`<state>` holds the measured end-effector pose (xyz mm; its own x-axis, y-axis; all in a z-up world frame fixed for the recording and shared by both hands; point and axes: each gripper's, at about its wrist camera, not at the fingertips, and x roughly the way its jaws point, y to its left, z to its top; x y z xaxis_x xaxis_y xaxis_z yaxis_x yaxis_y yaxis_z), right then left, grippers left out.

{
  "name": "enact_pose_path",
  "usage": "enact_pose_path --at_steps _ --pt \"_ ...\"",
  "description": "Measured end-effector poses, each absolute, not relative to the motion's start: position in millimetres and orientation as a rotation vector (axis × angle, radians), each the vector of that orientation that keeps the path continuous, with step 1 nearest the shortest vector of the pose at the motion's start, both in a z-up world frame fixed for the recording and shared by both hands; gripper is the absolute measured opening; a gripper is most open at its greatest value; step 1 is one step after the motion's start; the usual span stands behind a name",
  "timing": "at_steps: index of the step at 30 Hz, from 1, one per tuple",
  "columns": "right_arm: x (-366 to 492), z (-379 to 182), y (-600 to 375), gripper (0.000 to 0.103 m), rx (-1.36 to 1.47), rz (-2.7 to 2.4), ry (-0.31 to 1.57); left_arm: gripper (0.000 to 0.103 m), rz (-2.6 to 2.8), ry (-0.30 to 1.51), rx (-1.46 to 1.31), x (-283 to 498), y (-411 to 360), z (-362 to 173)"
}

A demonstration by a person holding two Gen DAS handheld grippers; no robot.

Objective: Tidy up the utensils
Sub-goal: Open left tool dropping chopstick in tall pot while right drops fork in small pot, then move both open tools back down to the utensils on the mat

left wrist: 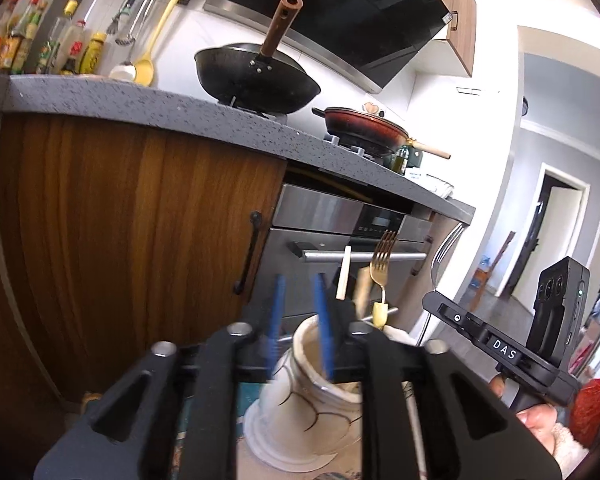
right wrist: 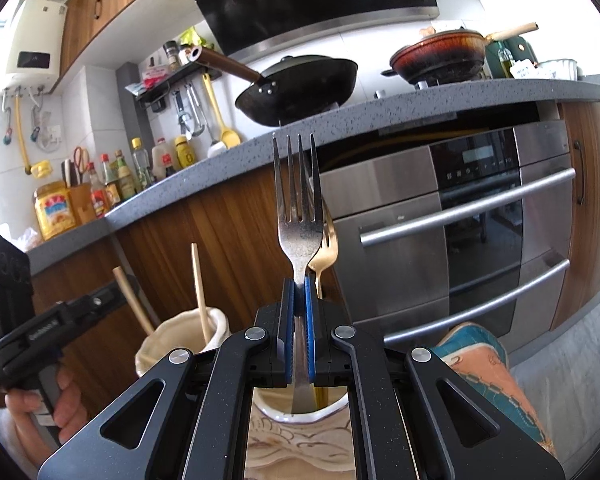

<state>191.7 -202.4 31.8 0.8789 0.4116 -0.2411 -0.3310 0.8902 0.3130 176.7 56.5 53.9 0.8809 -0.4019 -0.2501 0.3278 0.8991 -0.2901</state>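
Cream jar (right wrist: 180,344) holds chopsticks (right wrist: 199,280); second jar (right wrist: 300,424) holds gold fork (right wrist: 327,254). Right claw (right wrist: 299,332) pinches steel fork (right wrist: 298,216) upright above it. Left claw (left wrist: 298,320) spread, empty, over jar.

Between the blue-padded jaws of the black right gripper (right wrist: 299,320) stands a silver fork (right wrist: 299,216), with a gold fork (right wrist: 327,254) just behind it. Below the jaws sits a cream jar (right wrist: 300,432) veined with brown lines, holding 2 pale wooden sticks (right wrist: 201,300). Beyond the jaws, a speckled grey counter (right wrist: 420,100) tops brown wood-grain cabinets (right wrist: 228,232).
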Motion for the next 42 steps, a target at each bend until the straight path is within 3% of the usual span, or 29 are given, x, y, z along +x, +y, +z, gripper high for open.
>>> enact_pose_path --at_steps 9,12,21,24,33,36,39,42 --pt "197 22 -196 0.006 0.238 0.37 0.366 0.031 -0.314 0.331 -0.247 168 73 50" --pt "199 18 -194 0.006 0.228 0.361 0.389 0.04 -0.298 0.345 -0.238 166 75 47" --pt "204 10 -194 0.007 0.217 0.346 0.429 0.04 -0.272 0.379 -0.227 160 82 33" --pt "203 9 -194 0.015 0.217 0.347 0.431 0.042 -0.262 0.384 -0.232 158 83 31" --pt "190 13 -197 0.027 0.215 0.336 0.422 0.043 -0.244 0.391 -0.21 146 82 31" --pt "178 17 -197 0.036 0.206 0.329 0.41 0.054 -0.23 0.39 -0.188 138 80 33" --pt "162 21 -197 0.043 0.202 0.338 0.398 0.057 -0.207 0.392 -0.154 126 76 36" --pt "146 24 -193 0.054 0.182 0.347 0.385 0.069 -0.193 0.401 -0.13 116 74 36"
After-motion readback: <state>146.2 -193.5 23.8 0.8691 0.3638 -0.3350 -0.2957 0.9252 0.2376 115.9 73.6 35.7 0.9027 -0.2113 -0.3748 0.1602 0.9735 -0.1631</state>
